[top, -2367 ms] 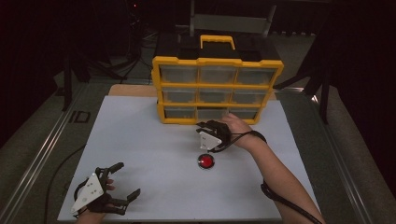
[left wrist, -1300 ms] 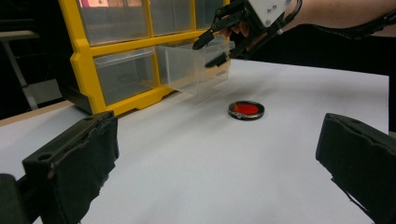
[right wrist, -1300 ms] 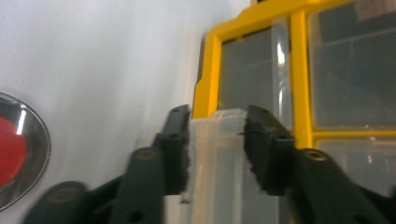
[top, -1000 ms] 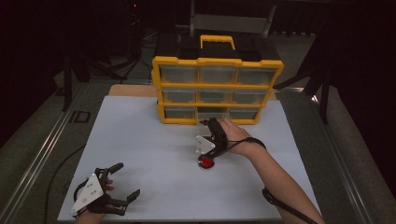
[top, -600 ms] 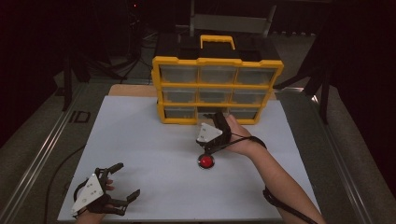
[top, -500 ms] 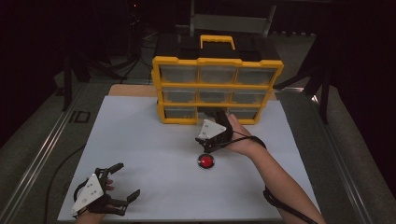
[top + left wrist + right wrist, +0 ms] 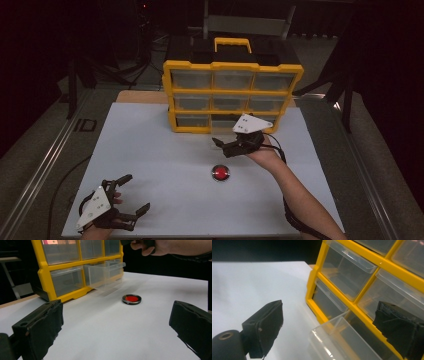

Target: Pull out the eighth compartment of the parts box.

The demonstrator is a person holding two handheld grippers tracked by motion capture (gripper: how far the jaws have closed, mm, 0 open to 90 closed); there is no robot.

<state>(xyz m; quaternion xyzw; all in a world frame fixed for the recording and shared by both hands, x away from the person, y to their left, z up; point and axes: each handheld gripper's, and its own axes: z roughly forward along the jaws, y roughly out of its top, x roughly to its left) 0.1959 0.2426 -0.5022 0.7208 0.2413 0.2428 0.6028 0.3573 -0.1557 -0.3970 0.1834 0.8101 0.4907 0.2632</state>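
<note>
A yellow organizer (image 7: 232, 95) with clear drawers stands at the back of the white table. Its bottom middle drawer (image 7: 223, 123) is pulled partway out. A small red disc with a dark rim (image 7: 220, 173) lies flat on the table in front of it. My right gripper (image 7: 223, 146) hovers open between the disc and the organizer, holding nothing. In the right gripper view the open drawer (image 7: 342, 340) lies just ahead of my right gripper (image 7: 332, 327). My left gripper (image 7: 136, 193) rests open at the near left corner. From my left gripper (image 7: 116, 327) I see the disc (image 7: 131, 299) farther off.
The white board (image 7: 150, 150) covers most of the table, with metal rails along both sides. A person's right forearm (image 7: 300, 200) crosses the near right part. The right hand (image 7: 160, 246) shows at the top of the left gripper view.
My right gripper dipped close to the red disc about a second ago, then lifted back toward the organizer. The disc and my left gripper have stayed put.
</note>
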